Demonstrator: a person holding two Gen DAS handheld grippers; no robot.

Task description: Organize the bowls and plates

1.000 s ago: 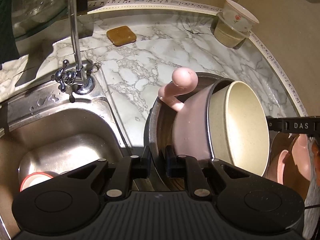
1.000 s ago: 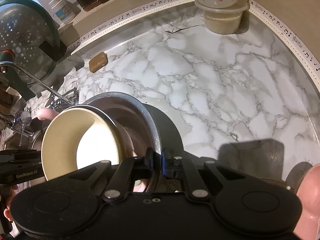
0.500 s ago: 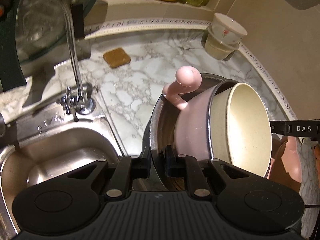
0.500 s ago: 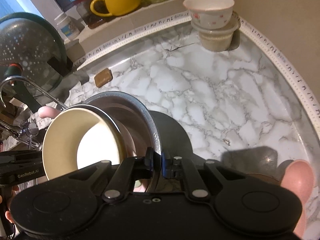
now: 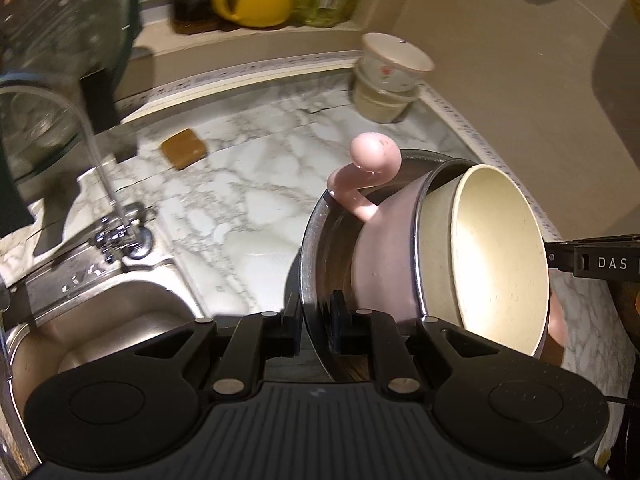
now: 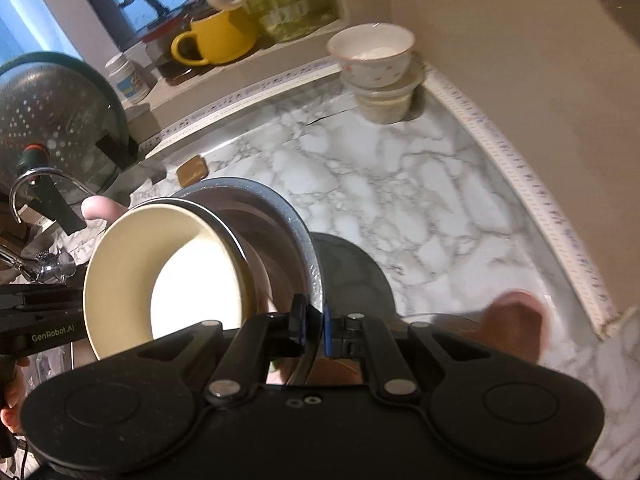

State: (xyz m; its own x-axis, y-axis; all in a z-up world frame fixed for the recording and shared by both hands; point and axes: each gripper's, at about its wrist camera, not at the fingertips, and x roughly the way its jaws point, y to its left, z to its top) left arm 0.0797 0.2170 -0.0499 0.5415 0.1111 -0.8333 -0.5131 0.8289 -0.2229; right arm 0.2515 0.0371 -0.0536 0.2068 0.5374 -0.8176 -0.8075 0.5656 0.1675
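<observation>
A steel bowl (image 5: 320, 240) holds a pink pot (image 5: 380, 256) with a curved pink handle (image 5: 372, 156) and a cream bowl (image 5: 500, 256) nested in it, all tilted on edge. My left gripper (image 5: 316, 322) is shut on the steel bowl's rim. My right gripper (image 6: 314, 326) is shut on the steel bowl's (image 6: 280, 216) opposite rim, beside the cream bowl (image 6: 160, 272). The stack is held above the marble counter (image 5: 248, 184).
The sink (image 5: 100, 328) and tap (image 5: 120, 232) lie at the left. A brown sponge (image 5: 184, 148) lies on the counter. A white flowered bowl on a lidded tub (image 6: 376, 72) stands in the back corner. A yellow mug (image 6: 216, 38) and bottles stand on the sill. A colander (image 6: 48, 120) hangs at the left.
Both grippers have lifted the steel bowl stack higher above the counter. The sill with the mug and bottles has come into view.
</observation>
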